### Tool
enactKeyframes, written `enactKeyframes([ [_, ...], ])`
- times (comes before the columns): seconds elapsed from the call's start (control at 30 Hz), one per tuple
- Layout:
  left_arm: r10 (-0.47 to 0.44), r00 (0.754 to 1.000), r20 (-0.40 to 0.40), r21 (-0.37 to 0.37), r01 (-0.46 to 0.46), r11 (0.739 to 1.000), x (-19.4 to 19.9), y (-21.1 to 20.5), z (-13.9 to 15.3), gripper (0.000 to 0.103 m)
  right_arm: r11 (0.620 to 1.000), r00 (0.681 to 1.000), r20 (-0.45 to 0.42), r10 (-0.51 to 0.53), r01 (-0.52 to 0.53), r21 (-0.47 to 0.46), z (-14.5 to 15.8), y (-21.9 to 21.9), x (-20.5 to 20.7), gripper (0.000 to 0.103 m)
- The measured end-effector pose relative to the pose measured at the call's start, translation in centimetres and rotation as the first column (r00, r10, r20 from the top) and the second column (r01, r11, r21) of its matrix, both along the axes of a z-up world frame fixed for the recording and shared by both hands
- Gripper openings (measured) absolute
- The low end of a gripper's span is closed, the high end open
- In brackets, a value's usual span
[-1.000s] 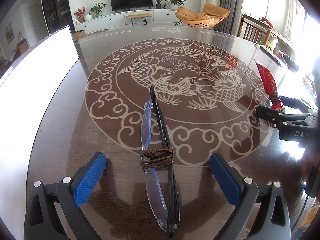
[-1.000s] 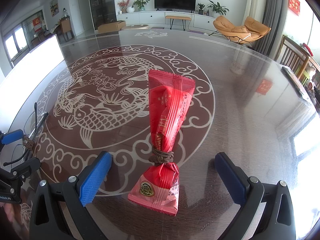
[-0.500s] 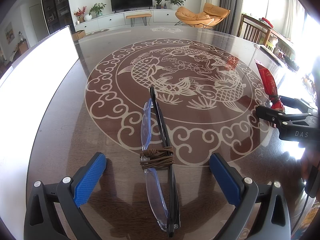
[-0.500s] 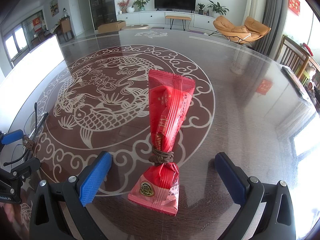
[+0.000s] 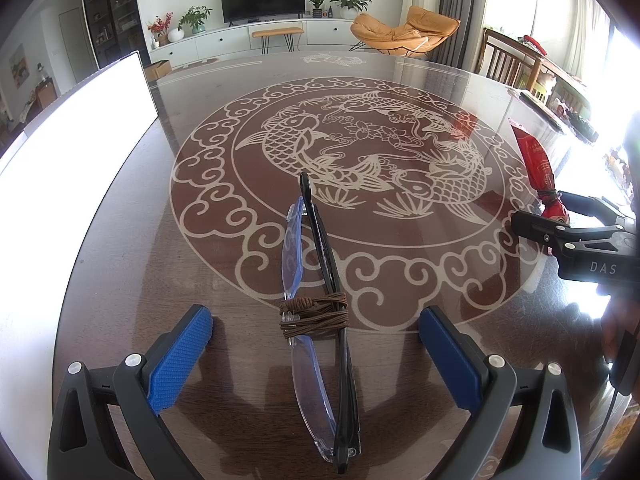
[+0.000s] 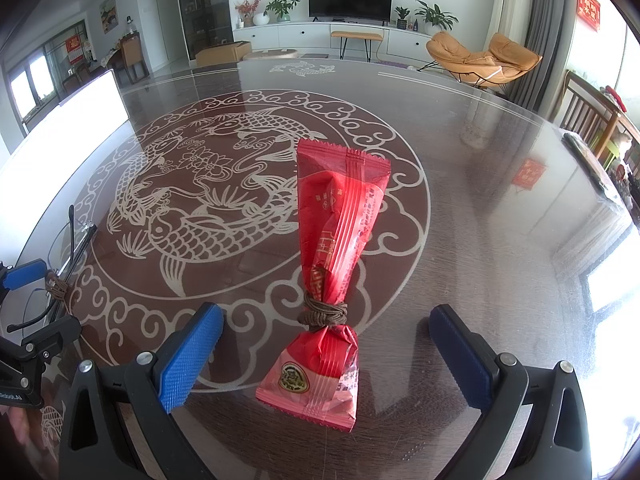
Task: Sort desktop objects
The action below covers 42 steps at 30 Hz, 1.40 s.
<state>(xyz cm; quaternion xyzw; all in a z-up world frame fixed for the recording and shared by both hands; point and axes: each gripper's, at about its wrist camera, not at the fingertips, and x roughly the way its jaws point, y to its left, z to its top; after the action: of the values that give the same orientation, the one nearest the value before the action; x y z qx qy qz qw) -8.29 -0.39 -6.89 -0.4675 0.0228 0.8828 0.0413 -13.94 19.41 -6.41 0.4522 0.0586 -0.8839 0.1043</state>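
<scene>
My left claw [image 5: 316, 356] spread wide, straddling folded glasses [image 5: 320, 320] on worktop [image 5: 120, 240]; long axis runs near-to-far between pads (cord-wrapped middle centred). Right claw [image 6: 326, 354] likewise apart around red snack packet [image 6: 332, 264], same alignment.

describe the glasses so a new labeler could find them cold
Start at the glass table with the pale fish medallion. On the medallion's near scroll border, between the open left tongs, lie the glasses, folded, black arms, clear rimless lenses. Brown cord is wound around their middle; the only other corded item is a red snack packet.
</scene>
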Motion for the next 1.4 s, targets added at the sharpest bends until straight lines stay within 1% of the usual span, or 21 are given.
enactKeyframes([
  [0.43,-0.006,1.0,0.003,0.003,0.006,1.0,0.0,0.0,0.0,0.103,1.0,1.0,0.0,0.0,0.0,0.0,0.0,0.0,0.0,0.103],
  [0.5,-0.034,0.999,0.014,0.002,0.034,0.999,0.1,-0.1,0.2,0.103,1.0,1.0,0.0,0.0,0.0,0.0,0.0,0.0,0.0,0.103],
  [0.6,-0.127,0.991,0.035,0.002,0.127,0.992,0.4,-0.5,0.4,0.103,1.0,1.0,0.001,0.0,0.0,-0.001,0.0,0.0,0.0,0.103],
  [0.67,-0.138,0.989,0.058,0.0,0.138,0.99,0.5,-1.1,0.6,0.103,1.0,1.0,0.007,0.0,0.0,-0.001,-0.1,-0.1,0.0,0.103],
  [0.73,-0.132,0.989,0.072,0.018,0.131,0.991,0.4,-1.6,0.8,0.103,1.0,0.999,0.048,0.02,-0.021,0.01,0.1,0.0,-0.3,0.103],
  [0.83,-0.115,0.99,0.082,0.028,0.113,0.993,-0.2,-1.6,0.8,0.103,0.997,0.987,0.152,0.055,-0.061,0.036,0.3,0.0,-1.4,0.103],
  [0.87,-0.106,0.992,0.074,0.004,0.106,0.994,-0.3,-1.4,0.8,0.094,0.996,0.981,0.187,0.059,-0.07,0.05,0.4,0.1,-1.9,0.103],
  [0.9,-0.114,0.992,0.054,-0.01,0.115,0.993,-0.4,-0.9,1.0,0.087,0.994,0.976,0.209,0.057,-0.074,0.074,0.6,0.1,-2.4,0.102],
  [0.93,-0.122,0.992,0.034,-0.011,0.122,0.992,-0.5,-0.8,1.2,0.068,0.992,0.974,0.219,0.054,-0.077,0.097,0.8,0.3,-2.7,0.101],
  [0.97,-0.133,0.991,0.02,-0.007,0.133,0.991,-0.4,-0.6,1.4,0.045,0.991,0.974,0.222,0.048,-0.074,0.112,1.1,0.5,-2.9,0.096],
  [1.0,-0.141,0.99,0.011,-0.01,0.141,0.99,-0.5,-0.5,1.5,0.031,0.992,0.971,0.235,0.046,-0.071,0.101,1.3,0.8,-3.1,0.068],
  [1.03,-0.144,0.99,0.013,-0.004,0.144,0.99,-0.6,-0.5,1.6,0.028,0.997,0.965,0.256,0.053,-0.067,0.049,1.5,1.2,-3.3,0.047],
  [1.07,-0.141,0.99,0.008,0.015,0.141,0.99,-0.5,-0.8,1.7,0.028,0.997,0.965,0.261,0.033,-0.048,0.052,1.8,1.4,-3.3,0.034],
  [1.1,-0.134,0.991,-0.003,0.039,0.134,0.99,-0.2,-1.2,1.8,0.028,0.997,0.962,0.271,0.022,-0.043,0.07,2.0,1.4,-3.2,0.019],
  [1.13,-0.122,0.992,-0.016,0.062,0.123,0.991,0.2,-1.6,2.1,0.028,0.996,0.962,0.273,0.024,-0.047,0.08,2.2,1.3,-2.9,0.019],
  [1.23,-0.078,0.995,-0.06,0.147,0.086,0.985,1.7,-3.6,3.6,0.028,0.995,0.962,0.269,0.055,-0.076,0.068,3.9,0.7,-1.6,0.019],
  [1.33,-0.026,0.993,-0.112,0.225,0.051,0.973,3.3,-5.8,6.2,0.028,0.989,0.965,0.247,0.092,-0.117,0.087,6.4,-0.8,-0.7,0.019],
  [1.4,0.012,0.987,-0.157,0.273,0.032,0.961,4.7,-7.5,8.6,0.028,0.985,0.966,0.227,0.125,-0.148,0.087,8.4,-2.6,-0.6,0.019],
])
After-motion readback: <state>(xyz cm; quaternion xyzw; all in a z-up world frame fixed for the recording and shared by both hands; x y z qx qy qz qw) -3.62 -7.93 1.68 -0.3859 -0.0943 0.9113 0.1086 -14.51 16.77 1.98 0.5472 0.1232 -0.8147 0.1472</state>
